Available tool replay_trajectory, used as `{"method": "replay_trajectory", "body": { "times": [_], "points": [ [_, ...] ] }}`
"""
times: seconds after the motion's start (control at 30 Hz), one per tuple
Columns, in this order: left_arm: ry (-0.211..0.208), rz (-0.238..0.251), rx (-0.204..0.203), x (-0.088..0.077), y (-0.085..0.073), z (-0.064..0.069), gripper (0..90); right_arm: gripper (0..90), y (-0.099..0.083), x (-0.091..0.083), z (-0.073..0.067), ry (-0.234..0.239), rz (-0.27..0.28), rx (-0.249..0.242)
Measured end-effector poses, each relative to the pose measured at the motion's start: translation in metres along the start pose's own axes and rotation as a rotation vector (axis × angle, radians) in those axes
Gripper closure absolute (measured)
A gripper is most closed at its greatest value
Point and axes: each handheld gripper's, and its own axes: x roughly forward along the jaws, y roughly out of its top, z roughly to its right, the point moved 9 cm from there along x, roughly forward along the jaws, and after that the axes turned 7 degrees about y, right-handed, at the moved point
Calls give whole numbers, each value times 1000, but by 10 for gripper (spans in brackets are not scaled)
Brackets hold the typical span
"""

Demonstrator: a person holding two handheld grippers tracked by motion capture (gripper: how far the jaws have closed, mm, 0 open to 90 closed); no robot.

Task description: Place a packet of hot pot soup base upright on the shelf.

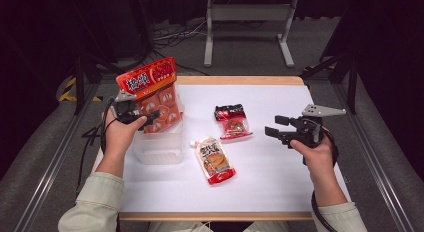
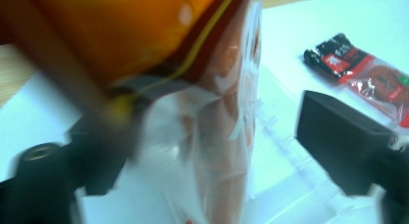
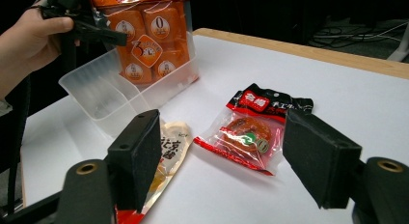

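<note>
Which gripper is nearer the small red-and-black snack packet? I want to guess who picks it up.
Right. The right gripper hangs open just beside the small red-and-black snack packet, jaws pointed at it. The left gripper is farther, at the orange bag in the clear bin.

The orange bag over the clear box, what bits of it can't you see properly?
- Orange bag, left gripper view: motion blur smears its print.
- Same bag, right gripper view: top cut off by the upper edge.
- Clear box, high view: whether the bag's bottom rests on the floor is unclear.
- Left gripper, high view: jaw gap too small to judge.
</note>
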Motion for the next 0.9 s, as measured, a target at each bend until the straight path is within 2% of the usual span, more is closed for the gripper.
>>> {"method": "replay_trajectory", "body": {
  "times": [0.07,0.2,0.33,0.47,0.5,0.67,0.9],
  "points": [
    [-32,25,-12,-8,1,3,128,310,0,0,1,-3,-1,1],
    [-61,65,0,-24,-1,10,95,307,0,0,2,-8,1,-4],
    [-64,125,1,-47,-7,13,74,304,-2,-3,3,-16,6,-8],
    [-64,163,-6,-60,-14,14,66,302,-4,-7,4,-26,12,-4],
    [-72,144,4,-62,-17,15,66,301,-4,-7,5,-28,11,-4],
    [-92,135,7,-69,-21,18,56,301,-4,-9,5,-34,12,-7],
    [-91,101,23,-79,-29,19,59,301,-5,-4,7,-32,3,-7]
  ]
}}
